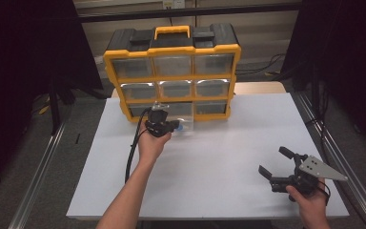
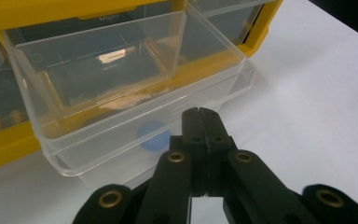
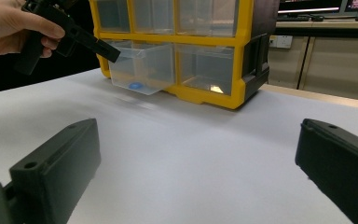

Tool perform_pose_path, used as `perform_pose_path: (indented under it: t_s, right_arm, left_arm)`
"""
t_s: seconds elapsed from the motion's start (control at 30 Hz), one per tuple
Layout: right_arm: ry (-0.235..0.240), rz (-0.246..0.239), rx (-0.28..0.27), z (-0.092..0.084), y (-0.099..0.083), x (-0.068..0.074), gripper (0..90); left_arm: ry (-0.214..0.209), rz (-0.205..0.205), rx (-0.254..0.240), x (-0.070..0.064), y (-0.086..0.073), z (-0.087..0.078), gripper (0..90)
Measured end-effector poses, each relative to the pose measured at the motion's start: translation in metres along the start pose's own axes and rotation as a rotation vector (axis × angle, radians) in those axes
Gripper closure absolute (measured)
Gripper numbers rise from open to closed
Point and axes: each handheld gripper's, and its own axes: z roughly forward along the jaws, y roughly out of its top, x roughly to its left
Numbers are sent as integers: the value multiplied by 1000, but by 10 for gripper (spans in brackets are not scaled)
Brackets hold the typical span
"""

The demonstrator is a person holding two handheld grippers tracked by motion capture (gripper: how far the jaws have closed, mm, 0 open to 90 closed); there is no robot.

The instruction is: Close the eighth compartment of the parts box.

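the left tool [image 1: 171,126] is clamped shut, its tips at the front lip of the clear drawer [image 2: 121,107], which is pulled partway out of the yellow organizer [image 1: 171,50] at the worktop's [image 1: 219,157] far edge. opening looks half done; a blue disc [image 2: 153,135] lies inside. the right tool [image 1: 277,164] idles wide open by the near right corner.

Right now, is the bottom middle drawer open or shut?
Open: the clear drawer sticks out of the yellow organizer over the table.
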Motion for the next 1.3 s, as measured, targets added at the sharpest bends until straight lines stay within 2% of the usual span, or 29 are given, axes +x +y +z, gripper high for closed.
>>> perform_pose_path:
  t_s: [0.03,0.07,0.1,0.17,0.2,0.3,0.33,0.37,0.4,0.43,0.5,0.57,0.6,0.63,0.67,0.7,0.73,0.8,0.83,0.87,0.9,1.13,1.17,1.2,1.23,1.3]
  right_arm:
    - [3,0,1,0,0,0,0]
    - [3,3,2,0,0,0,0]
    - [2,2,2,0,0,0,0]
    - [1,-1,-1,0,0,0,0]
    - [0,-1,0,0,0,0,0]
    - [1,2,1,0,0,0,0]
    - [2,1,1,0,0,0,0]
    - [2,0,2,0,0,0,0]
    - [3,1,1,0,0,0,0]
    - [2,3,2,0,0,0,0]
    - [2,3,1,0,0,0,0]
    - [3,4,1,0,0,0,0]
    - [4,4,1,0,0,0,0]
    - [4,5,0,0,0,0,0]
    - [3,6,0,0,0,0,0]
    - [5,7,-1,0,0,0,0]
    - [6,7,0,0,0,0,0]
    - [12,7,0,1,0,0,0]
    - [12,8,2,1,0,0,0]
    - [12,8,2,1,0,0,0]
    - [14,7,1,1,0,0,0]
    - [11,9,-1,1,0,0,0]
    - [8,9,0,0,0,0,0]
    - [9,11,0,0,0,0,0]
    - [10,10,-1,0,0,0,0]
    - [10,11,-1,0,0,0,0]
  left_arm:
    - [3,-38,-30,-3,0,2,900]
    - [3,-4,-5,0,0,1,900]
    - [1,-23,-21,-1,0,2,900]
    - [2,-8,-20,0,1,3,900]
    - [9,-36,-30,-3,1,4,900]
    - [6,-9,-17,-1,2,4,900]
    - [9,-31,-31,-3,2,6,900]
    - [7,-3,-14,-1,3,4,900]
    - [11,-8,-17,-2,3,5,900]
    - [13,-37,-38,-4,3,7,900]
    - [15,-4,-14,-3,4,6,900]
    - [14,-20,-26,-4,5,7,900]
    - [16,-1,-14,-3,5,6,900]
    - [17,-18,-30,-4,5,8,900]
    - [20,-2,-16,-3,6,7,900]
    - [21,-42,-49,-5,5,9,900]
    - [23,-45,-49,-5,6,9,900]
    - [25,-1,-17,-3,7,8,900]
    - [24,-17,-31,-3,7,9,900]
    - [26,-8,-25,-3,7,9,900]
    - [30,-30,-41,-4,7,10,900]
    - [35,-19,-40,-4,8,11,900]
    - [34,-48,-62,-6,8,13,900]
    - [35,-46,-61,-5,8,13,900]
    - [40,-22,-41,-4,9,12,900]
    - [38,-26,-49,-4,9,12,900]
